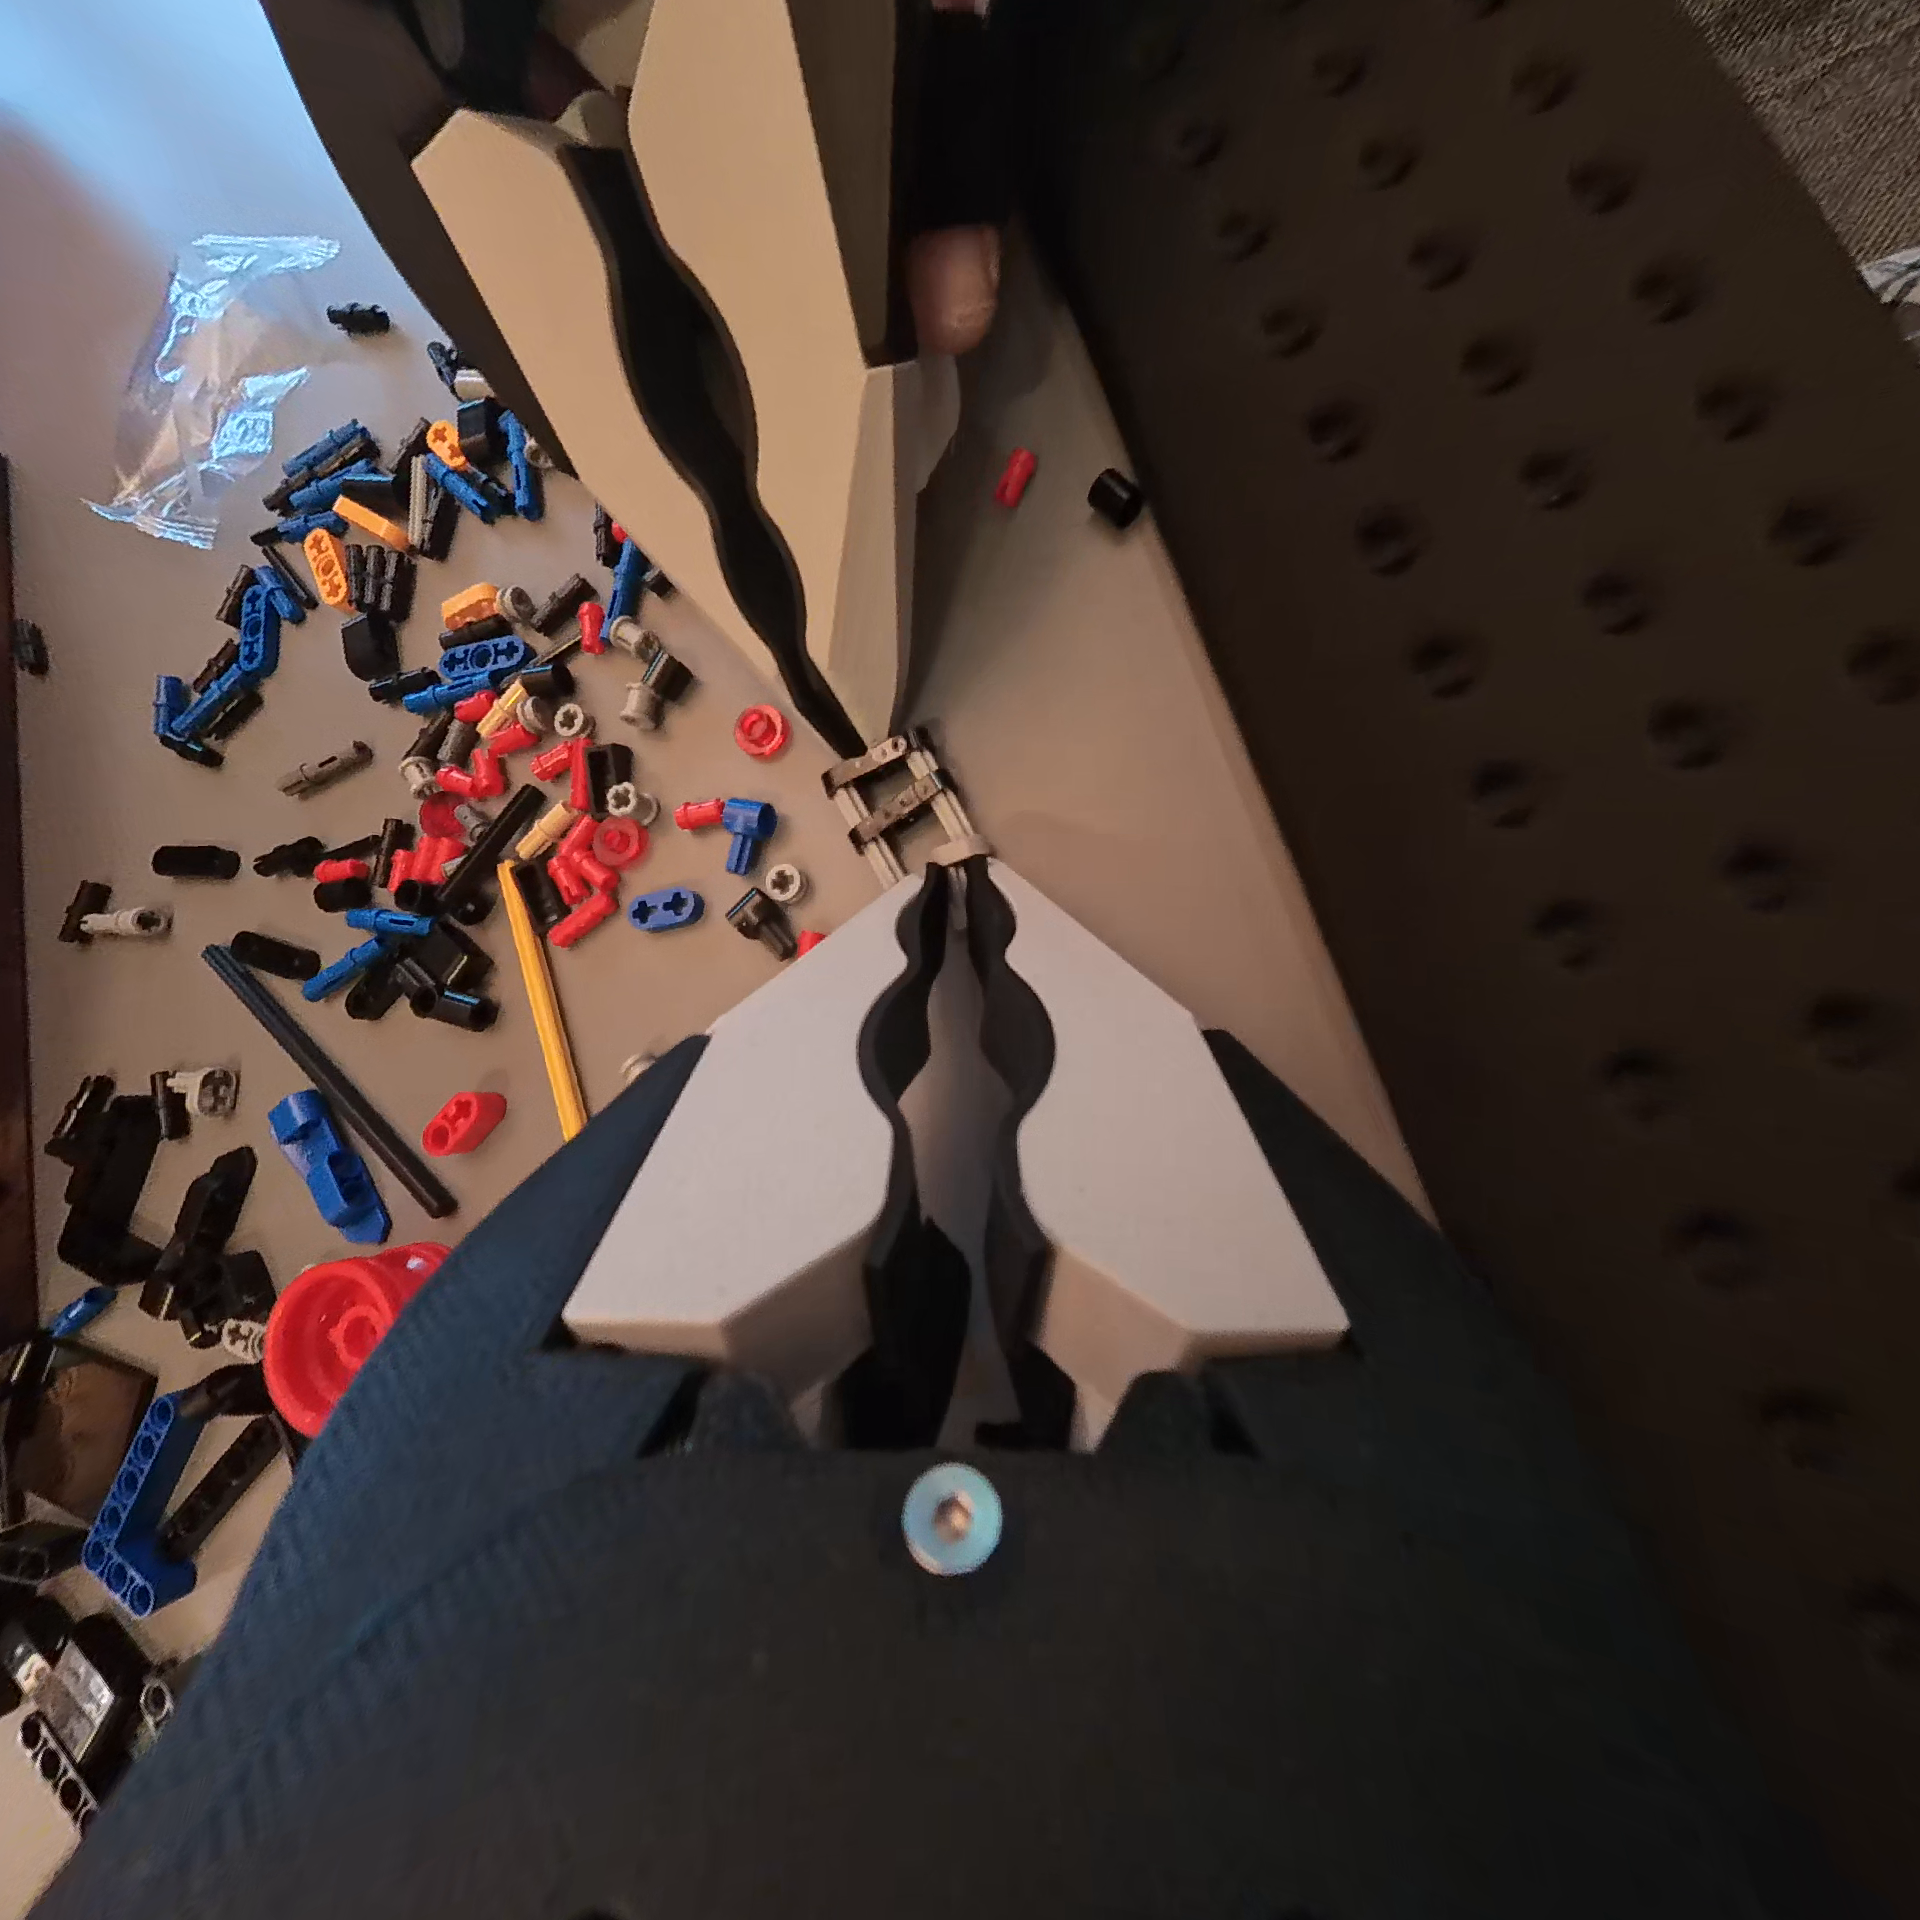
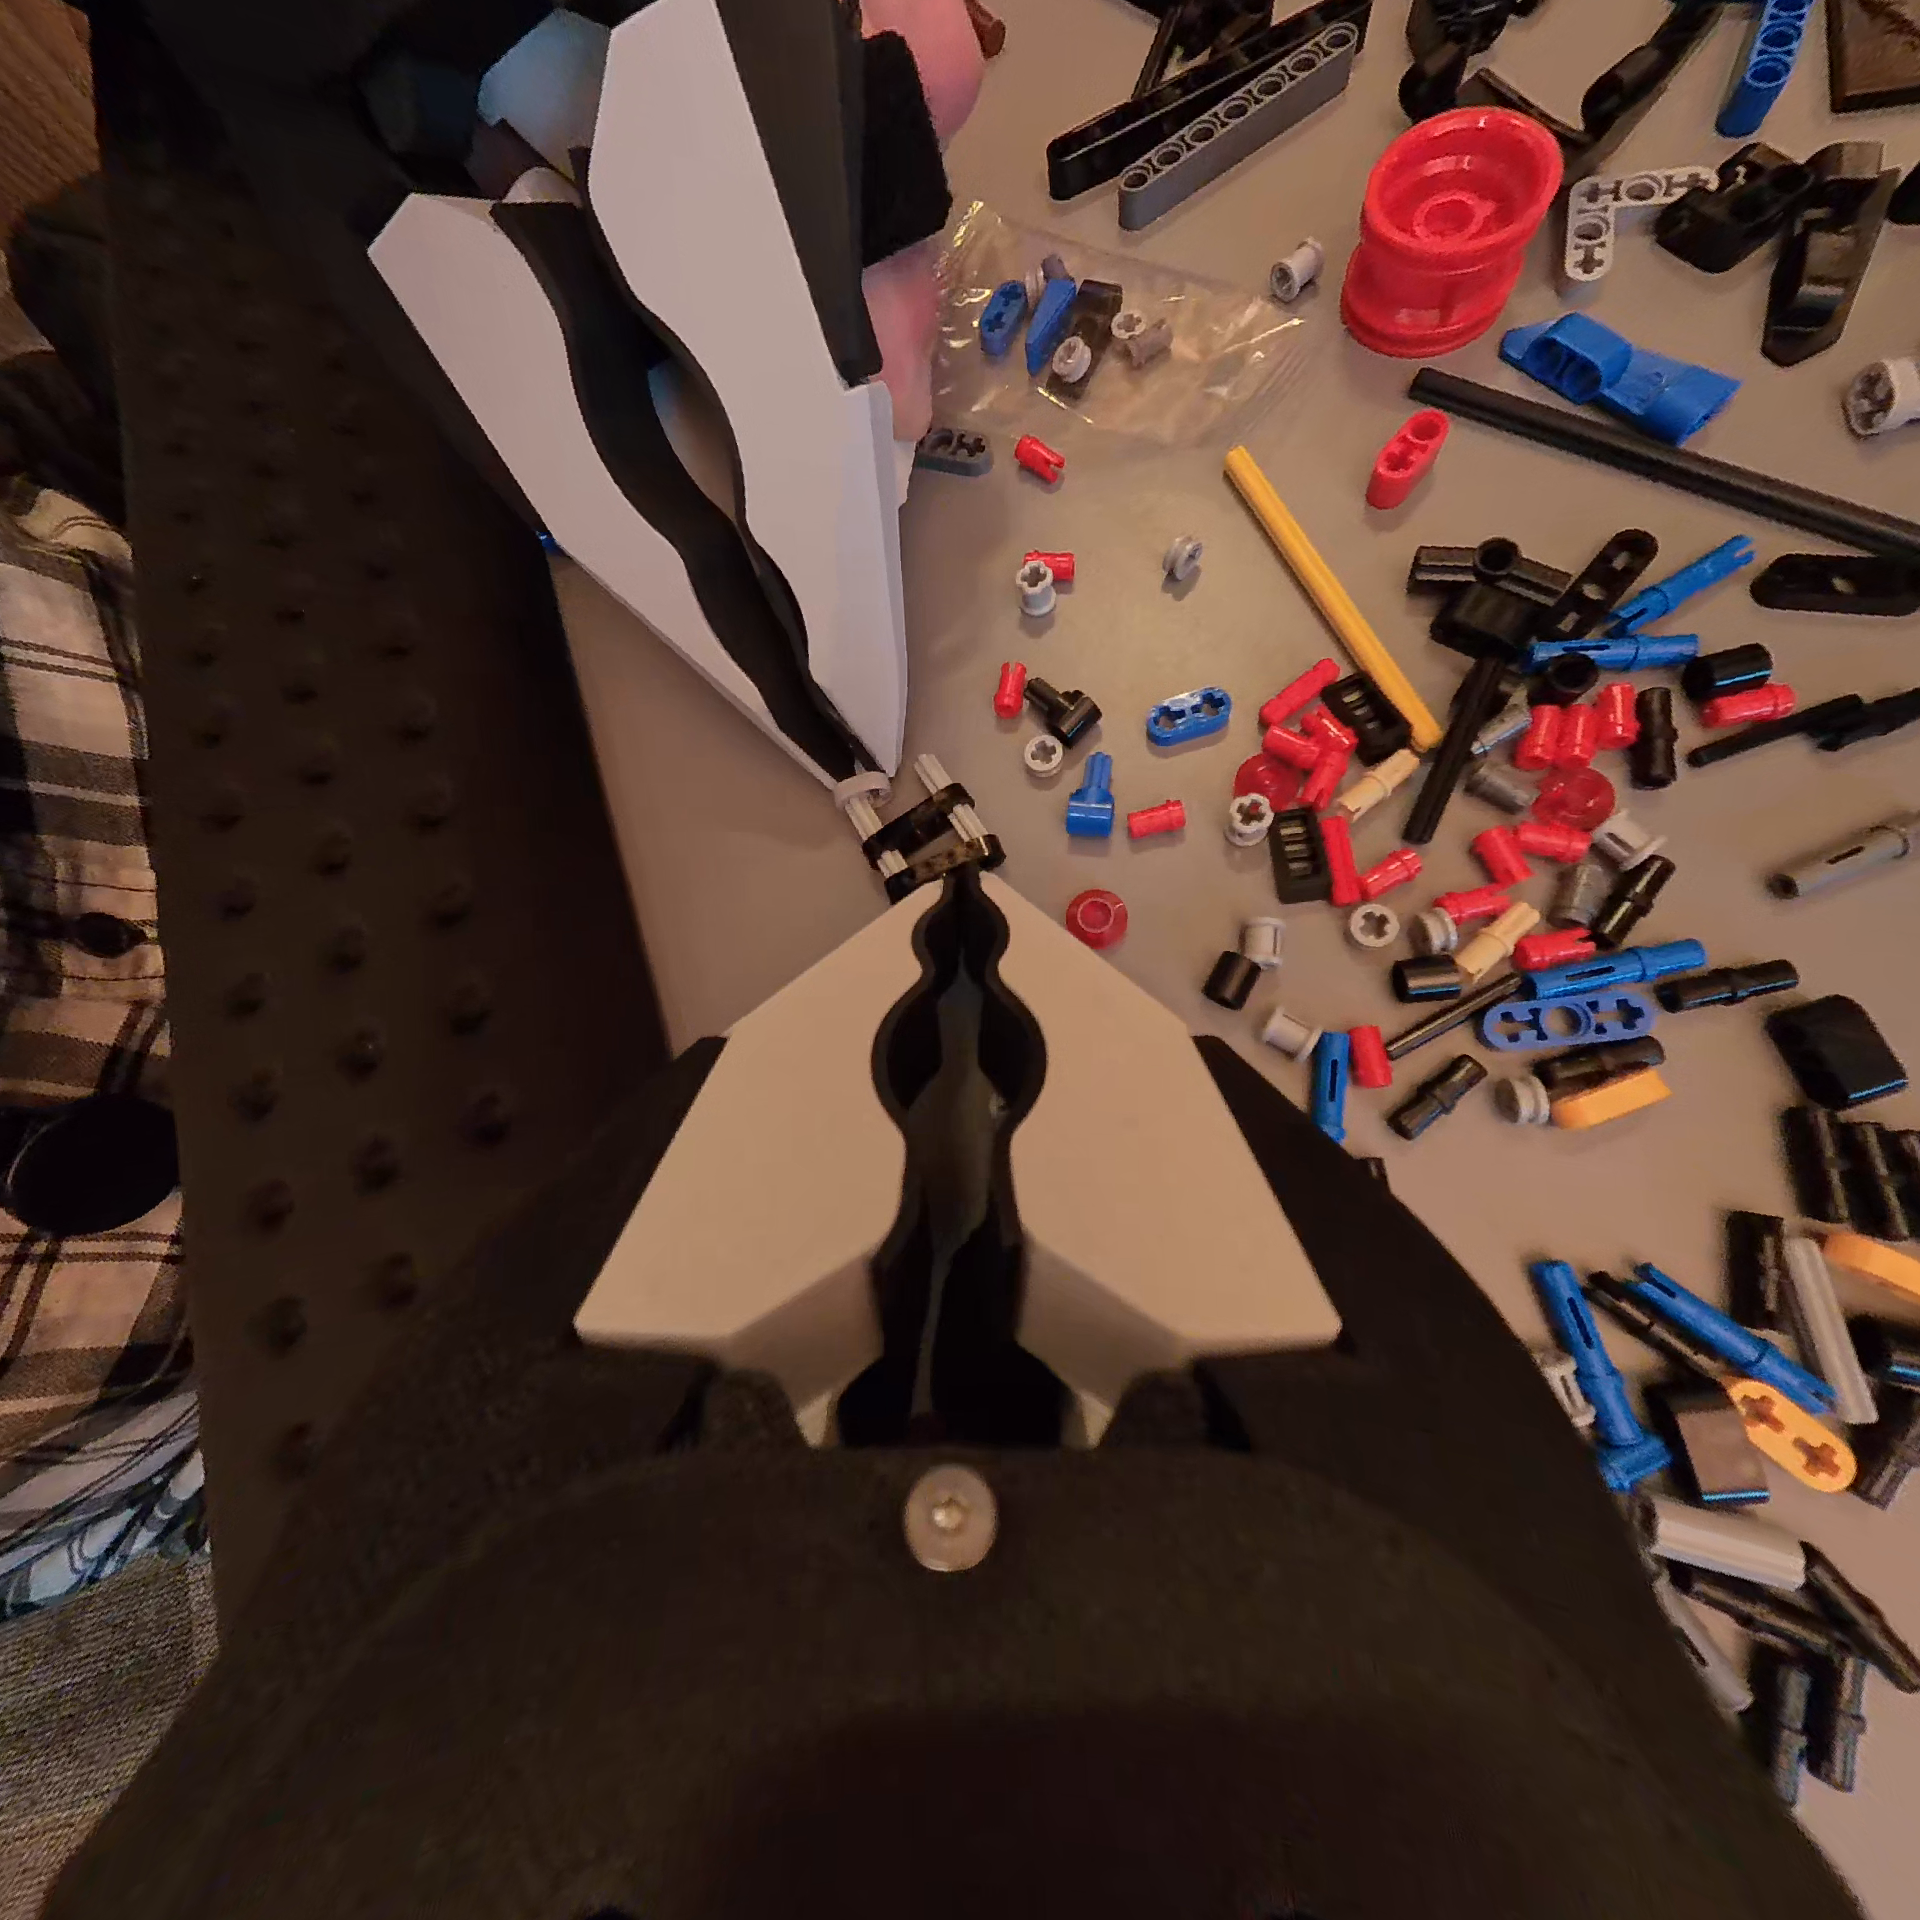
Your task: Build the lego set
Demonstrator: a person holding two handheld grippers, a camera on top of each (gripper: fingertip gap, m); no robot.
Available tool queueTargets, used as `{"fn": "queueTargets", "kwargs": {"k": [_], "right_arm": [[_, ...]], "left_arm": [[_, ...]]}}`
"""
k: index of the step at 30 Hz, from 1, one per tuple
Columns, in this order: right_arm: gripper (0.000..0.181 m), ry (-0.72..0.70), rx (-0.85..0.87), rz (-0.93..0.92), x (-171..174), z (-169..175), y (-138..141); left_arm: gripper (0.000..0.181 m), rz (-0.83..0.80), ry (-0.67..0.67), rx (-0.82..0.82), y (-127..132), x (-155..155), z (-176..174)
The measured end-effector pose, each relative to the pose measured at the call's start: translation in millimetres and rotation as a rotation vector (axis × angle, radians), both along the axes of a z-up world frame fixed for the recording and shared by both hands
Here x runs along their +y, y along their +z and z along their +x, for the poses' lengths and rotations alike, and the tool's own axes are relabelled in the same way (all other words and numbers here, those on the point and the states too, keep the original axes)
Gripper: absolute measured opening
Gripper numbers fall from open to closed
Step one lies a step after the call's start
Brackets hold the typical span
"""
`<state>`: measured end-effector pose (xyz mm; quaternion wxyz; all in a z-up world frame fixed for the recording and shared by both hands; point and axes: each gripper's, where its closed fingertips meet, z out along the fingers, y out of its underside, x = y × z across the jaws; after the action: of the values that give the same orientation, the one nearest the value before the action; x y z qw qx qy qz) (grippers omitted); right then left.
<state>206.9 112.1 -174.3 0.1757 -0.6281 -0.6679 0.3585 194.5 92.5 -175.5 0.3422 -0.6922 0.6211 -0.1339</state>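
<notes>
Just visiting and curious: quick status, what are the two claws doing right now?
Left gripper shut on small assembly, at its grey bush end. Right gripper shut on its black end. Loose-parts pile beside it, not in the way.

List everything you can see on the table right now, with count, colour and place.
Small ladder-like lego assembly: one, black beams on grey axles, between both gripper tips.
Ribbed wheel hub: one, red, far side.
Long thin axle: one, yellow, beside the pile.
Loose lego pins and connectors: many, red, blue, black, grey, scattered.
Clear plastic bag: one, holding a few pieces.
Grey table: one.
Left gripper: shut on the assembly's grey axle end.
Right gripper: shut on its black beam.
</notes>
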Motion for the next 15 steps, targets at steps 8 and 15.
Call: {"fn": "queueTargets", "kwargs": {"k": [8, 15], "right_arm": [[0.0, -0.006, 0.016, 0.06, 0.2, -0.1, 0.0], [0.0, 0.003, 0.034, 0.11, -1.8, 4.0, 0.9]], "left_arm": [[0.003, -0.012, 0.021, -0.003, 0.0, -0.1, 0.2], [0.003, -0.023, 0.024, -0.011, 0.0, 0.3, -0.2]]}}
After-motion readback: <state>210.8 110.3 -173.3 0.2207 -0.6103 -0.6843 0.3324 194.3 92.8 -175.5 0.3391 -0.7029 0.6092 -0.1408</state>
